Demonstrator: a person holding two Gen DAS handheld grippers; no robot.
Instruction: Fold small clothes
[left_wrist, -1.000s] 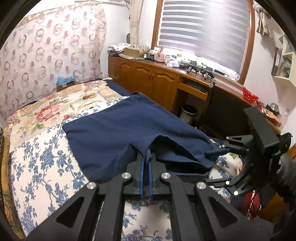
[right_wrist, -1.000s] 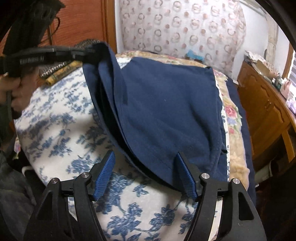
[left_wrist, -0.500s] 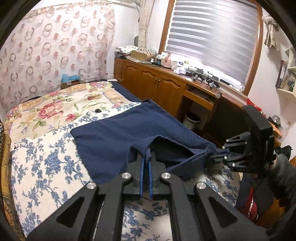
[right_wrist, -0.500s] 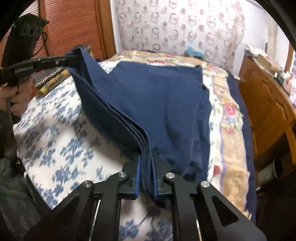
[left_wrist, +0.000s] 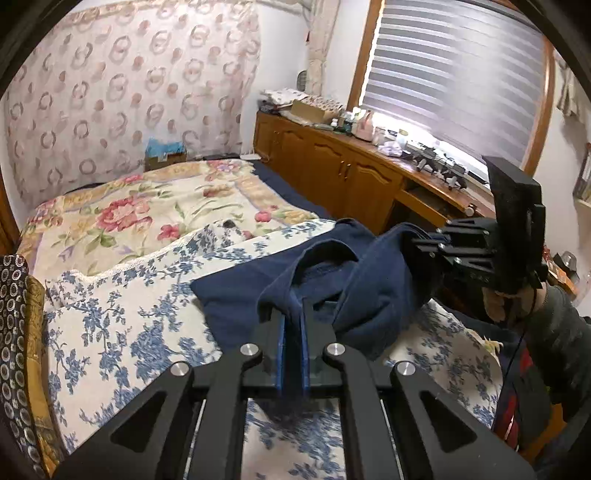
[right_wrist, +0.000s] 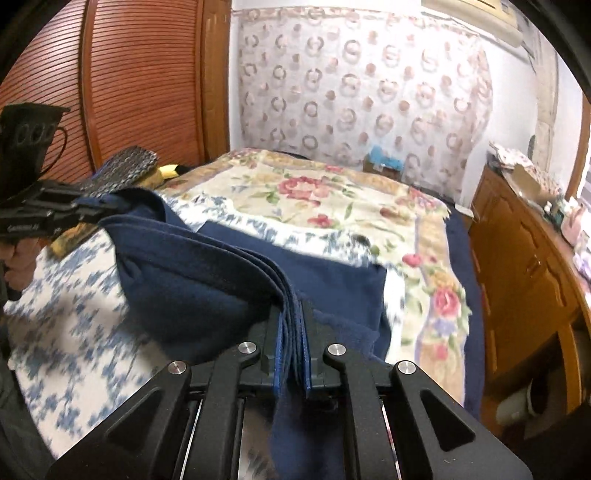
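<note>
Both grippers clamp one navy garment (left_wrist: 373, 295) above a floral bedspread (left_wrist: 122, 325) — the left gripper (left_wrist: 293, 328) pinches a bunched edge between closed blue pads, the right gripper (right_wrist: 291, 332) bites a stack of folded layers. The cloth sags between them, its far part lying on the bed. Only the left view shows the window blind (left_wrist: 454, 74) and the cluttered wooden cabinets (left_wrist: 332, 166); only the right view shows the slatted wooden door (right_wrist: 74, 81) — and a hand (right_wrist: 16, 266) under the left gripper.
</note>
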